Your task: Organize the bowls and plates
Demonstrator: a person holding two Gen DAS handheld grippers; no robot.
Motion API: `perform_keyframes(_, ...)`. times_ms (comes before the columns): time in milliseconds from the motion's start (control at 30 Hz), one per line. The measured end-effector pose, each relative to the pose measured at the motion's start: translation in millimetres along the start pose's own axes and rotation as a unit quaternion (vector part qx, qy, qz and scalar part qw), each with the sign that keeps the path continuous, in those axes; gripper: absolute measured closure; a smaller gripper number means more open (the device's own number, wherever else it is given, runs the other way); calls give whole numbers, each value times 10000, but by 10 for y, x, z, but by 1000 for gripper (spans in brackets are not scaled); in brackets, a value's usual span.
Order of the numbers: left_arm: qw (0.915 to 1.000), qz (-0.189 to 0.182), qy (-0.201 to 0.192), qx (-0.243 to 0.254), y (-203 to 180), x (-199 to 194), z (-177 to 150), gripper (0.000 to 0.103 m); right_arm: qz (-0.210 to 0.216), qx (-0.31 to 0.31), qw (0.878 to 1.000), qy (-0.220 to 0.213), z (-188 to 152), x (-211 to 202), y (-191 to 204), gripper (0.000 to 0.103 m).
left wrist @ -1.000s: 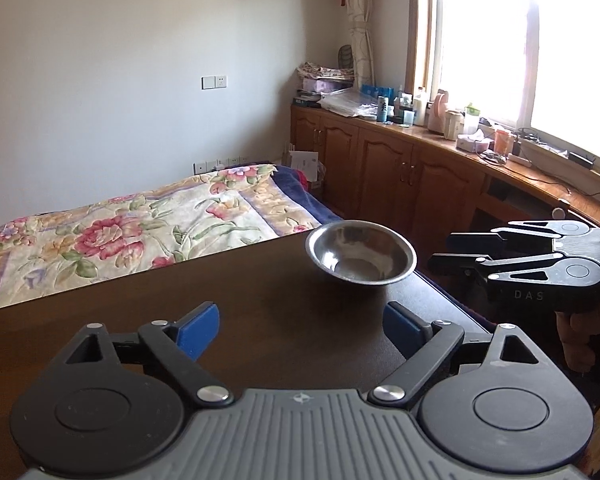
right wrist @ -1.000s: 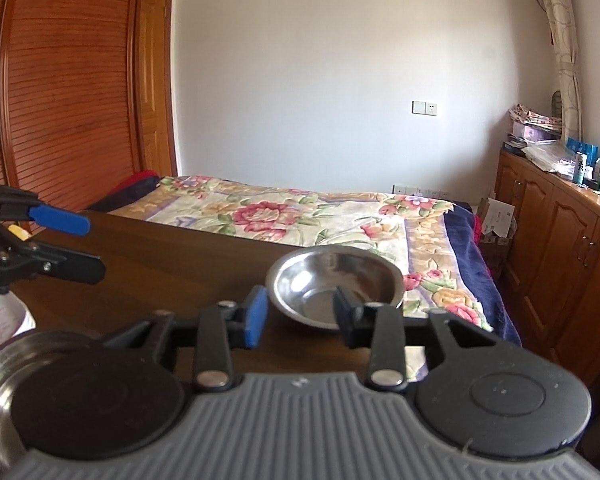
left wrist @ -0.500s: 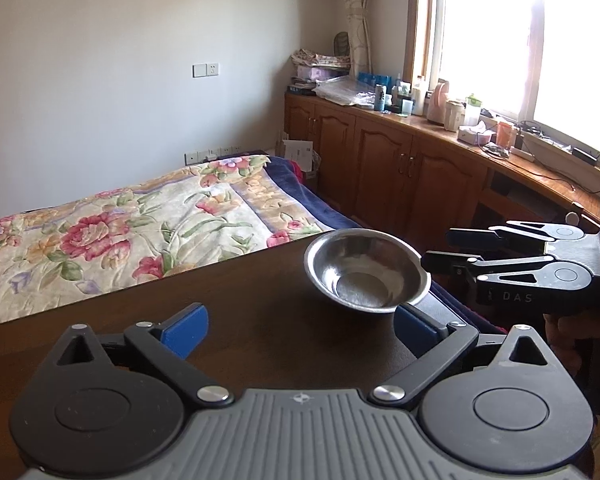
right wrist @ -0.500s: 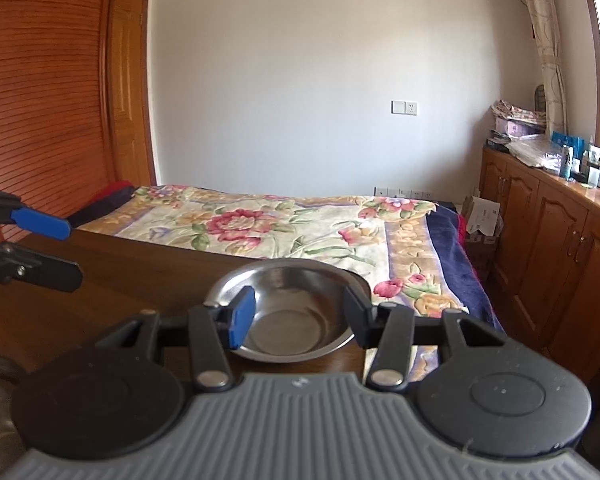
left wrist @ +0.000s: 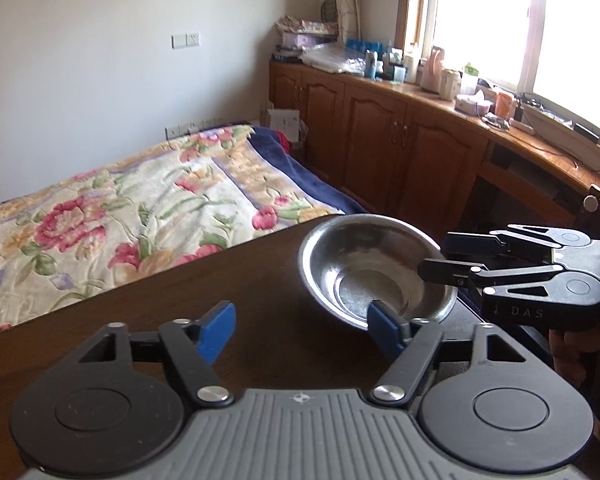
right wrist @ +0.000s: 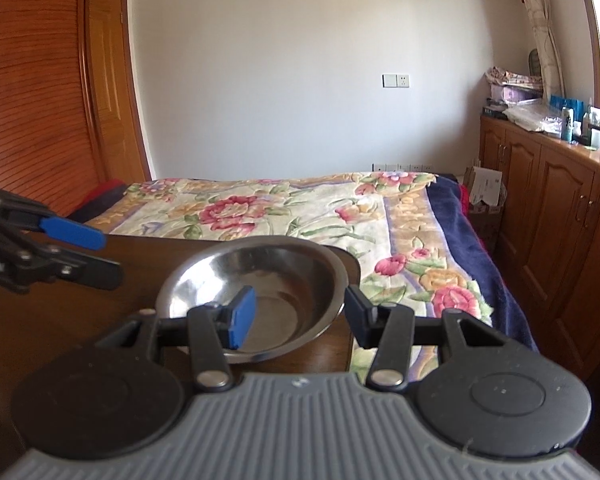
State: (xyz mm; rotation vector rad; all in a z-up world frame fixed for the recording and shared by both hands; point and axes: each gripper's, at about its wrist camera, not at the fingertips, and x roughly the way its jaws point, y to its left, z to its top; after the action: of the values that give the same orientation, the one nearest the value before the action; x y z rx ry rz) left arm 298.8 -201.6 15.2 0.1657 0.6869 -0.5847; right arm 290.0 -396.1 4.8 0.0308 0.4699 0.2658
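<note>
A shiny steel bowl (left wrist: pixel 376 268) (right wrist: pixel 268 280) stands near the far right corner of the dark wooden table (left wrist: pixel 140 320) (right wrist: pixel 68 312). My right gripper (right wrist: pixel 298 316) is open and straddles the bowl's near right rim: its blue-padded left finger is over the inside, its right finger outside the wall. In the left wrist view the right gripper (left wrist: pixel 436 256) comes in from the right at the rim. My left gripper (left wrist: pixel 300 330) is open just short of the bowl, its right pad close to the near rim. It also shows at the left of the right wrist view, left gripper (right wrist: pixel 104 258).
The table's far edge and right corner (right wrist: pixel 352 264) run just past the bowl. Beyond them lies a bed with a floral cover (right wrist: pixel 300 208). Wooden cabinets (left wrist: pixel 400 148) with a cluttered top stand under a bright window on the right.
Both grippers have moved toward the bowl. The right gripper went from behind it to straddling its rim, still open. The left gripper's right pad now sits near the rim.
</note>
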Motion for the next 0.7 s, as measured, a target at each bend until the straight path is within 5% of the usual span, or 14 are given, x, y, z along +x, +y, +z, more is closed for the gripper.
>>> perform_keyframes(500,9988,-271,399,-82,-42,448,126,45,274,444,9985,153,-64,96,-120,56)
perform_keyframes(700,9978,-376,523,-168,-42,516,123,74,377,580,9974,209,-58,120,-144,69)
